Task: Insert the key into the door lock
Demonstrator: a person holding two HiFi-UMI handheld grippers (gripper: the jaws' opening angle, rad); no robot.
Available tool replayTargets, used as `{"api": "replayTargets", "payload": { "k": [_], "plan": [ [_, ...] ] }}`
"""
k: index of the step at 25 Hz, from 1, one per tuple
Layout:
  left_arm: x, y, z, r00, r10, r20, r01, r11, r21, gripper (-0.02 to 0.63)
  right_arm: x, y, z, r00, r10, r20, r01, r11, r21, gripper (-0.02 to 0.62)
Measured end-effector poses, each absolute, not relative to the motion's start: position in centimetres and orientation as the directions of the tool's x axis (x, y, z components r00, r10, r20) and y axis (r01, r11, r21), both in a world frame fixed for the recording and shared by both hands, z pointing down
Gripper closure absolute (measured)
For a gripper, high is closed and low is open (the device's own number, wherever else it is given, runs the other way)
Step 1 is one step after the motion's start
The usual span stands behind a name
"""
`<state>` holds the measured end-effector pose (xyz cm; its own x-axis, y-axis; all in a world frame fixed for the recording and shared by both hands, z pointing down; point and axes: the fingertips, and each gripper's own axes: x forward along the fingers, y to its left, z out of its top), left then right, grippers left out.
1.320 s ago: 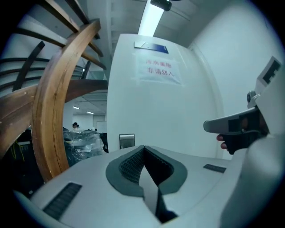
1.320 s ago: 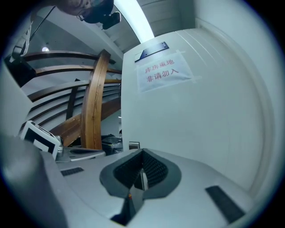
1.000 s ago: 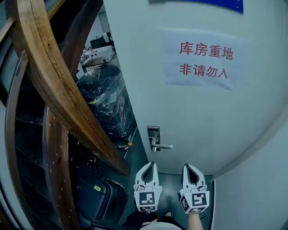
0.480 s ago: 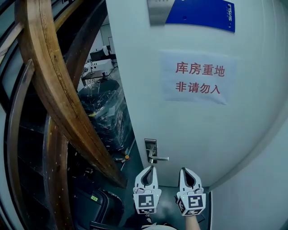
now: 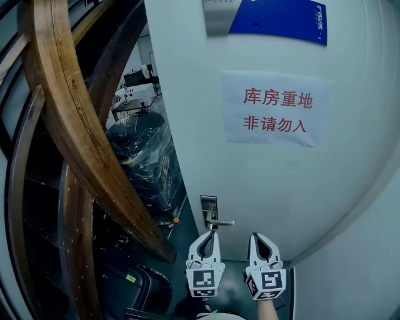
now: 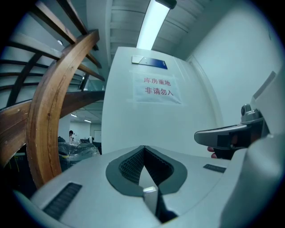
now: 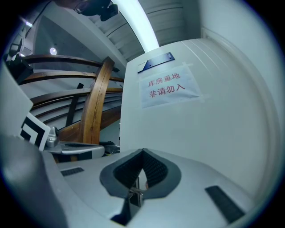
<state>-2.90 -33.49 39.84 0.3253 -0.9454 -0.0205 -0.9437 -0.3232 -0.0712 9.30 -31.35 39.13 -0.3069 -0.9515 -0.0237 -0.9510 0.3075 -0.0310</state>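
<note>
A white door (image 5: pixel 281 187) fills the head view, standing ajar at its left edge. Low on it sits a metal lock plate (image 5: pixel 209 206) with a lever handle (image 5: pixel 223 222). My left gripper (image 5: pixel 209 233) is just below the handle, its jaws shut and its tip close under the lever. The right gripper (image 5: pixel 255 236) stands beside it to the right, also shut, facing bare door. In the left gripper view the shut tips (image 6: pixel 144 147) point at the door (image 6: pixel 133 124). The right gripper view shows its own shut tips (image 7: pixel 142 150). I see no key in any view.
A curved wooden stair rail (image 5: pixel 75 125) crosses the left side. Behind the door gap stands a plastic-wrapped dark bundle (image 5: pixel 147 156), with a dark case (image 5: pixel 134 278) on the floor. A paper sign (image 5: pixel 275 109) and blue plate (image 5: pixel 281 19) hang on the door. A white wall (image 5: pixel 362 262) closes the right.
The head view has tilted up, so the lock sits lower in the picture. Both grippers have risen a little and now sit closer under the lever handle. Both stay shut.
</note>
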Motion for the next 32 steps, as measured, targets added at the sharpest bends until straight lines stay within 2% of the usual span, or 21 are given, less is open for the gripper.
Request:
{"api": "replayTargets", "payload": {
  "k": [32],
  "plan": [
    [-4.5, -32.5, 40.1, 0.302, -0.953, -0.012, -0.951, -0.300, -0.077, 0.603, 7.6, -30.3, 38.7, -0.336, -0.941, -0.041, -0.942, 0.336, 0.005, 0.592]
  ]
}}
